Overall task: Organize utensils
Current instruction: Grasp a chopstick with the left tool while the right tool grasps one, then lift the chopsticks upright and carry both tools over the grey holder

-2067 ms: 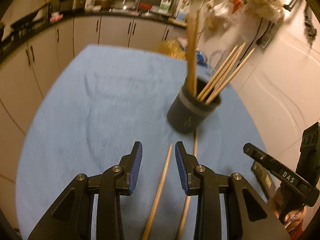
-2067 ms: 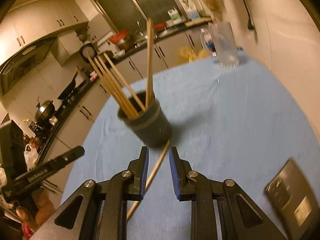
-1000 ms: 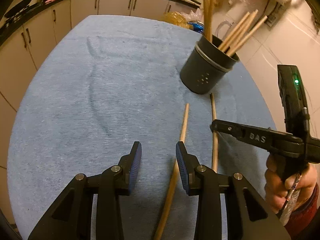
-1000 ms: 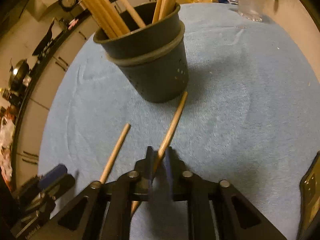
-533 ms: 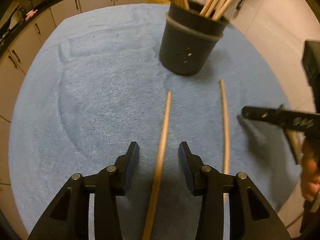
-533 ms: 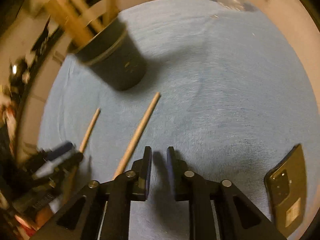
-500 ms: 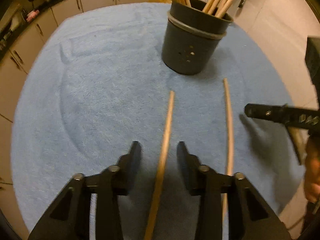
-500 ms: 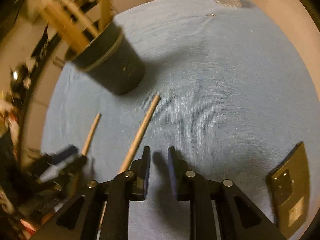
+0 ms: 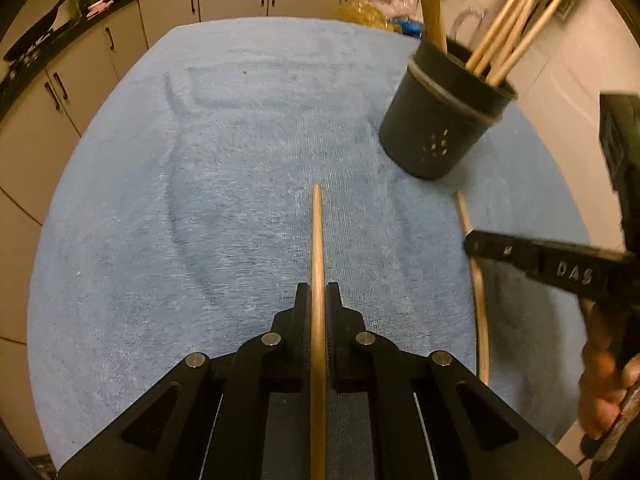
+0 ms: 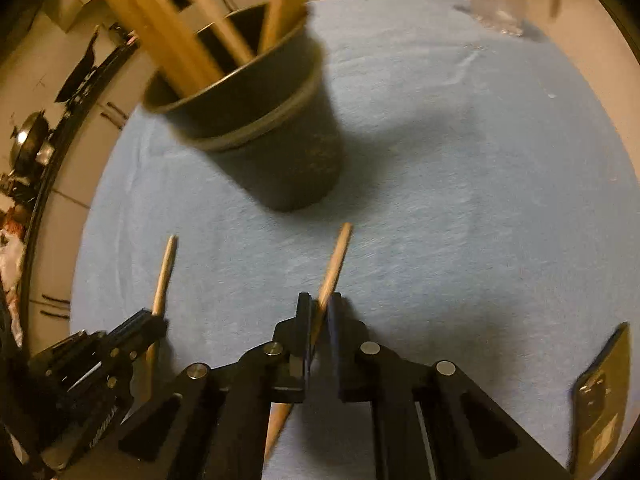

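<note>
A dark utensil cup (image 9: 440, 120) holding several wooden chopsticks stands on the blue towel (image 9: 220, 160). My left gripper (image 9: 318, 296) is shut on a wooden chopstick (image 9: 317, 240) that points ahead along the towel. A second chopstick (image 9: 474, 280) lies to its right, under the right gripper's finger. In the right wrist view my right gripper (image 10: 320, 304) is shut on that second chopstick (image 10: 336, 260), just in front of the cup (image 10: 276, 148). The left gripper (image 10: 100, 360) with its chopstick (image 10: 164, 276) shows at lower left.
A dark phone (image 10: 600, 404) lies on the towel at lower right. A clear glass mug (image 10: 496, 4) stands at the far edge. Kitchen cabinets (image 9: 120, 40) and a counter lie beyond the table.
Both grippers have closed, each on its own chopstick. The left had been open around its chopstick; the right had its jaws beside the other one.
</note>
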